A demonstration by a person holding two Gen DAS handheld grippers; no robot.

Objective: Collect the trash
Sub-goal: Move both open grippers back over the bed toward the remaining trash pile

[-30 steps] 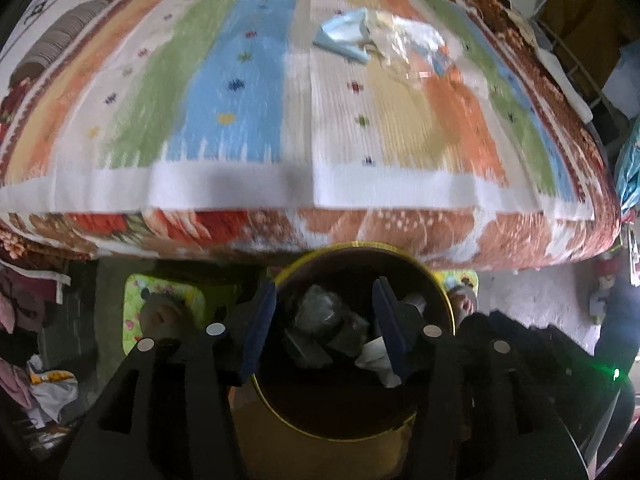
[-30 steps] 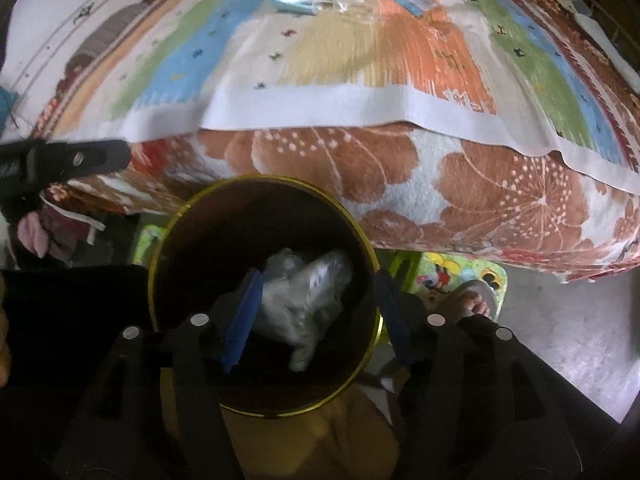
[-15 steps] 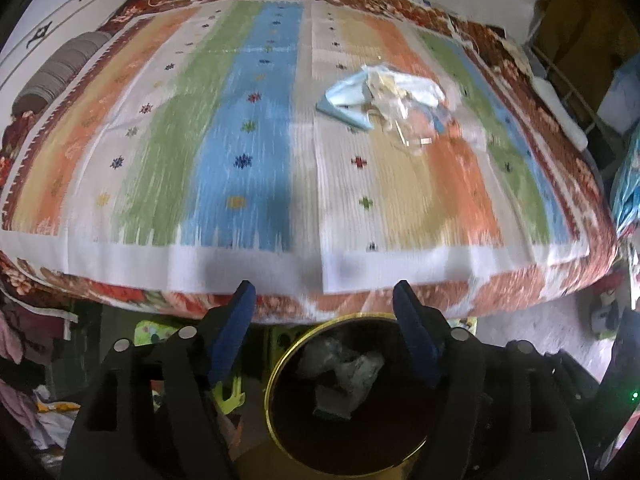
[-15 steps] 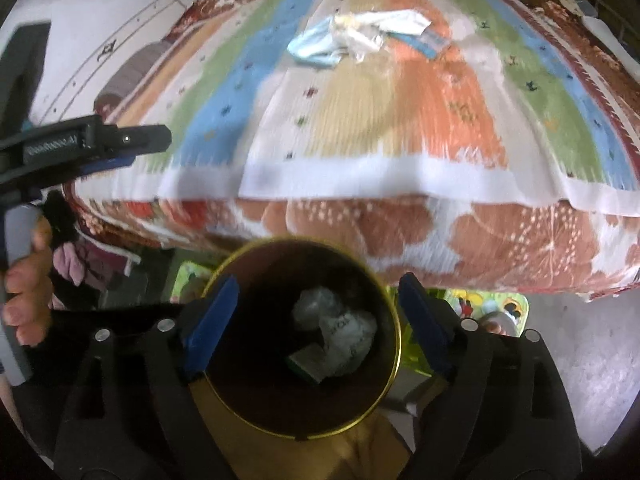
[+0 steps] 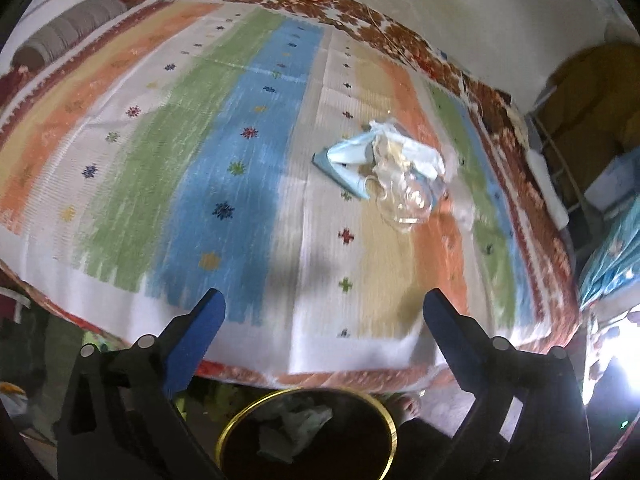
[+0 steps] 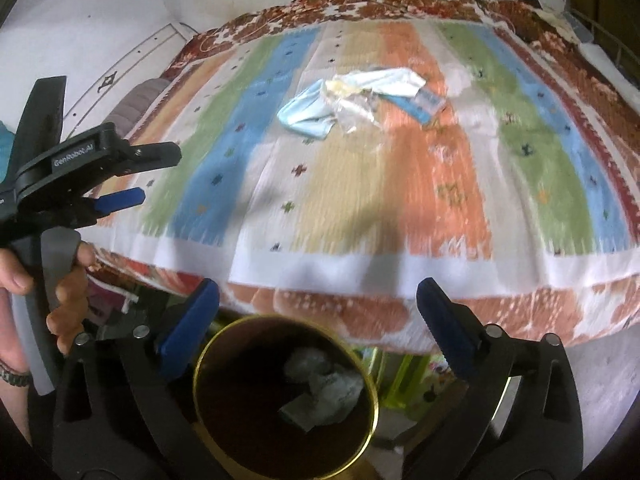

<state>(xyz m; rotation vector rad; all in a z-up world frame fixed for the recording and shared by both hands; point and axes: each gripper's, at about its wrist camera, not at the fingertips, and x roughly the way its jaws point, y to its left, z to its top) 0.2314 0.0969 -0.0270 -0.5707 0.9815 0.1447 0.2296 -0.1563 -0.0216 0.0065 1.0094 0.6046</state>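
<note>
A heap of trash (image 5: 384, 168), made of pale blue cloth-like pieces and crinkled clear plastic, lies on the striped bedspread (image 5: 240, 160); the right wrist view shows the heap (image 6: 352, 100) too. Below the bed's edge stands a dark bin with a brass rim (image 5: 248, 408) (image 6: 200, 364), and crumpled paper (image 5: 296, 428) (image 6: 324, 380) lies inside it. My left gripper (image 5: 323, 300) hangs over the bed's front edge, its jaws opening with nothing between them. My right gripper (image 6: 318, 286) hovers above the bin, jaws likewise opening and empty. The left gripper (image 6: 148, 176) also shows at the left of the right wrist view.
A person's hand (image 6: 64, 280) holds the left gripper's handle. A grey bolster (image 5: 68, 40) lies at the bed's far left by the white wall. Clutter and blue bags (image 5: 608, 256) crowd the right side. A green mat (image 6: 400, 368) lies on the floor beside the bin.
Both grippers opened wide and lifted away from the bin toward the bed. The crumpled pieces that were between their fingers now lie in the bin.
</note>
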